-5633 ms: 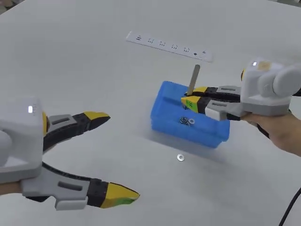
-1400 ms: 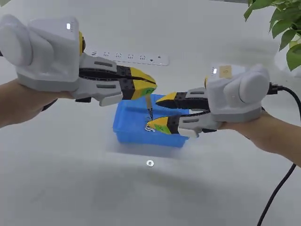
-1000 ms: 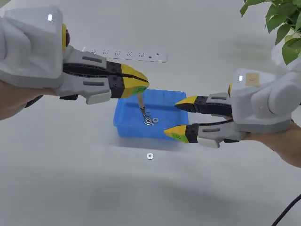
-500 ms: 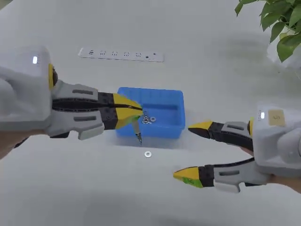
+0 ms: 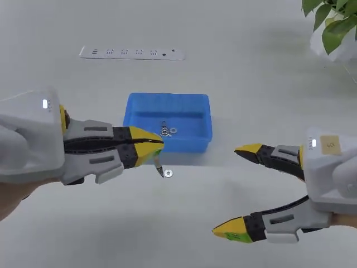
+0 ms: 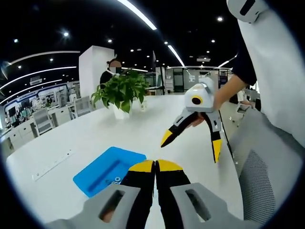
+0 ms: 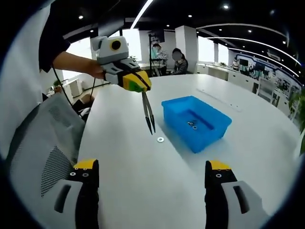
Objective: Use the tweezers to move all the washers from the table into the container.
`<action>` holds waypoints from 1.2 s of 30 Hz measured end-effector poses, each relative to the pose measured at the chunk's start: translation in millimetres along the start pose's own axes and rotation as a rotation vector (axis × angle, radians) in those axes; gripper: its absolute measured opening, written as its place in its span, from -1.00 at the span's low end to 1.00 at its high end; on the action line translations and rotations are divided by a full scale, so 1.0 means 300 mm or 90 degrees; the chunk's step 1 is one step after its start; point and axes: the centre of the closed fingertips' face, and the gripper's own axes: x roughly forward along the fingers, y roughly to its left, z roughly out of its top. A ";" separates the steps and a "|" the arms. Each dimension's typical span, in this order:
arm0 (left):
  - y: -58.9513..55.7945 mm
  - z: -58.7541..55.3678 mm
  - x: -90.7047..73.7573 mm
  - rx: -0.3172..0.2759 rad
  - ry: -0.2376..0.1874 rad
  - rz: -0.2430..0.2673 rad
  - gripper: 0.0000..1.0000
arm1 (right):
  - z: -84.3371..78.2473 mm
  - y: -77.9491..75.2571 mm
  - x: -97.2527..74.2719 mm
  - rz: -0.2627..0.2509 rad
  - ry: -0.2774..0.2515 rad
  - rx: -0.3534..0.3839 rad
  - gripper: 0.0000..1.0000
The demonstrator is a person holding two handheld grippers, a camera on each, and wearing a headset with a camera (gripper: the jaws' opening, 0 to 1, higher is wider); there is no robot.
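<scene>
white table [image 5: 251, 84] bears power strip [image 5: 131, 53] and plant [image 5: 332, 22]; left tongs [image 5: 158, 146] pinch tweezers [image 7: 148, 113] by washer [image 5: 168, 173] before container [image 5: 184, 144], right tongs [image 5: 231, 190] wide.

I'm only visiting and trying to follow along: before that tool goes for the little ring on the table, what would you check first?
1. Grip on the tool: the left gripper has its jaws shut on the tweezers: ok.
2. Aim: the tweezer tips point down right beside the washer on the table: ok.
3. Tips touching the washer: cannot tell.
4. Right gripper out of the way: open, off to the side: ok.
5. Blue container unblocked, with other washers inside: ok.
6. Table free of washers: not ok, one lies there.
</scene>
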 end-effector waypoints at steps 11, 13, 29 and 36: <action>0.016 -0.023 0.038 0.000 0.009 -0.016 -0.92 | -0.017 -0.007 -0.005 -0.007 -0.007 0.028 0.89; 0.016 -0.026 0.037 0.001 0.012 -0.017 -0.92 | -0.018 -0.005 -0.004 -0.006 -0.005 0.029 0.88; 0.011 -0.044 0.046 0.003 0.032 -0.028 -0.92 | -0.010 0.005 -0.003 -0.001 -0.011 0.040 0.84; 0.010 -0.045 0.050 -0.004 0.050 -0.043 -0.92 | 0.034 0.000 0.041 0.019 -0.020 0.026 0.70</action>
